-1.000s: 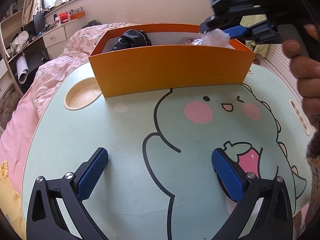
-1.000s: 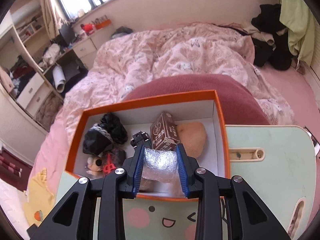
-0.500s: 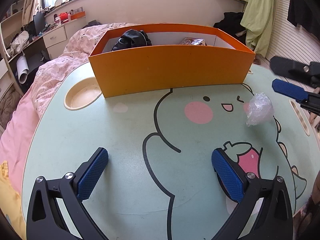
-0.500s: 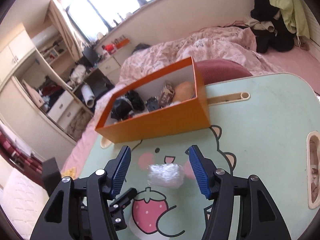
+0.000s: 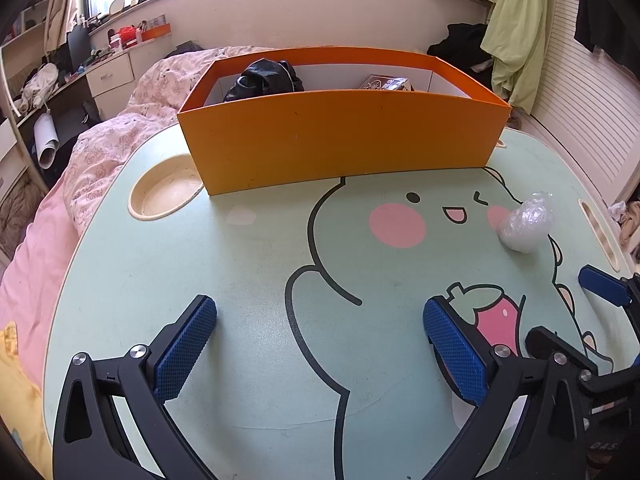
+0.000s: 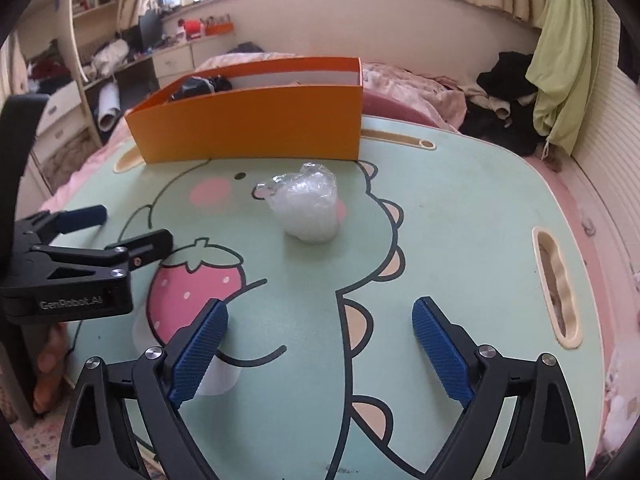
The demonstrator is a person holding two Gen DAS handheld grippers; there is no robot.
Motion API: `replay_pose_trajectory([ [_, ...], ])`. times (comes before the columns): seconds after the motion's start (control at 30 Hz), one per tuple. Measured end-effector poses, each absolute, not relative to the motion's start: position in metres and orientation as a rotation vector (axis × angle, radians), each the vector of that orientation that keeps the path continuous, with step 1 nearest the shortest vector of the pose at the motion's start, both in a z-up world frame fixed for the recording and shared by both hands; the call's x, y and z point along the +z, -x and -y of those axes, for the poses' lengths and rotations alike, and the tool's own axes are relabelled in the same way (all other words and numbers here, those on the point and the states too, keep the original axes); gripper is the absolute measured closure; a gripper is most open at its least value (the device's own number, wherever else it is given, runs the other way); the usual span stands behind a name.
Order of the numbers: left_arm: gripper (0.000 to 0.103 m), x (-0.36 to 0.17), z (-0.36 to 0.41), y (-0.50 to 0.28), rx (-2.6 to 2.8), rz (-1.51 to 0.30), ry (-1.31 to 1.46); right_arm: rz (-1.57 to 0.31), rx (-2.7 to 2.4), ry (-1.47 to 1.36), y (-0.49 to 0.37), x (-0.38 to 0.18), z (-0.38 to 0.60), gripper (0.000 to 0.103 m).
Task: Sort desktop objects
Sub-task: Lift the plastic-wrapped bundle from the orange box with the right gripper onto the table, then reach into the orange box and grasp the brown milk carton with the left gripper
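Observation:
A crumpled ball of clear bubble wrap point(image 6: 307, 204) lies on the green cartoon table point(image 6: 460, 208), in front of the orange box point(image 6: 256, 120); it also shows in the left wrist view point(image 5: 526, 222). My right gripper point(image 6: 320, 354) is open and empty, low over the table, well short of the ball. My left gripper point(image 5: 320, 344) is open and empty over the table's near side. The orange box point(image 5: 340, 140) holds a black bundle point(image 5: 262, 80) and a brown carton point(image 5: 386, 82).
A round cup recess point(image 5: 166, 192) is sunk in the table left of the box. A slot handle point(image 6: 556, 284) is cut near the right edge. A pink bed point(image 5: 100, 152) lies behind and to the left. The left gripper's body point(image 6: 80, 268) shows at the right view's left side.
The right gripper carried the bubble wrap from above the box down to the table, opened, let it go and drew back. The left gripper has not moved.

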State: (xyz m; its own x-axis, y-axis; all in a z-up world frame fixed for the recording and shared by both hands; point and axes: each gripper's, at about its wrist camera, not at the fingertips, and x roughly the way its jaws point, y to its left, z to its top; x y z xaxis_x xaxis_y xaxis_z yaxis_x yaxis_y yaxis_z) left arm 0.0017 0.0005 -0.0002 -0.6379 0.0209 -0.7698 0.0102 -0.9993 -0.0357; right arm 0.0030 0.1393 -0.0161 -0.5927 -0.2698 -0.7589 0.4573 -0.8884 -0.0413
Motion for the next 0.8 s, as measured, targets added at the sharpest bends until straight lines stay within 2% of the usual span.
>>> replay_pose_trajectory([
  [0.13, 0.0, 0.0, -0.001, -0.001, 2.842, 0.045, 1.337, -0.297, -2.469, -1.15, 0.001, -0.02, -0.145, 0.001],
  [0.37, 0.0, 0.003, -0.003, -0.001, 2.84, 0.034, 1.348, -0.287, -2.468, -1.151, 0.003, -0.022, -0.149, 0.0],
  [0.47, 0.0, 0.008, -0.004, 0.009, 2.762, 0.014, 1.458, -0.282, -2.467, -1.152, 0.001, -0.023, -0.151, 0.0],
  [0.53, 0.0, 0.024, -0.005, 0.017, 2.693, 0.041, 1.475, -0.279, -2.468, -1.152, 0.001, -0.023, -0.15, 0.0],
  [0.7, 0.0, 0.101, -0.008, 0.038, 2.804, 0.105, 1.182, -0.277, -2.468, -1.15, 0.0, -0.023, -0.15, 0.0],
  [0.8, 0.0, 0.115, -0.017, 0.091, 2.651, 0.133, 1.316, -0.271, -2.468, -1.149, 0.0, -0.023, -0.15, 0.0],
])
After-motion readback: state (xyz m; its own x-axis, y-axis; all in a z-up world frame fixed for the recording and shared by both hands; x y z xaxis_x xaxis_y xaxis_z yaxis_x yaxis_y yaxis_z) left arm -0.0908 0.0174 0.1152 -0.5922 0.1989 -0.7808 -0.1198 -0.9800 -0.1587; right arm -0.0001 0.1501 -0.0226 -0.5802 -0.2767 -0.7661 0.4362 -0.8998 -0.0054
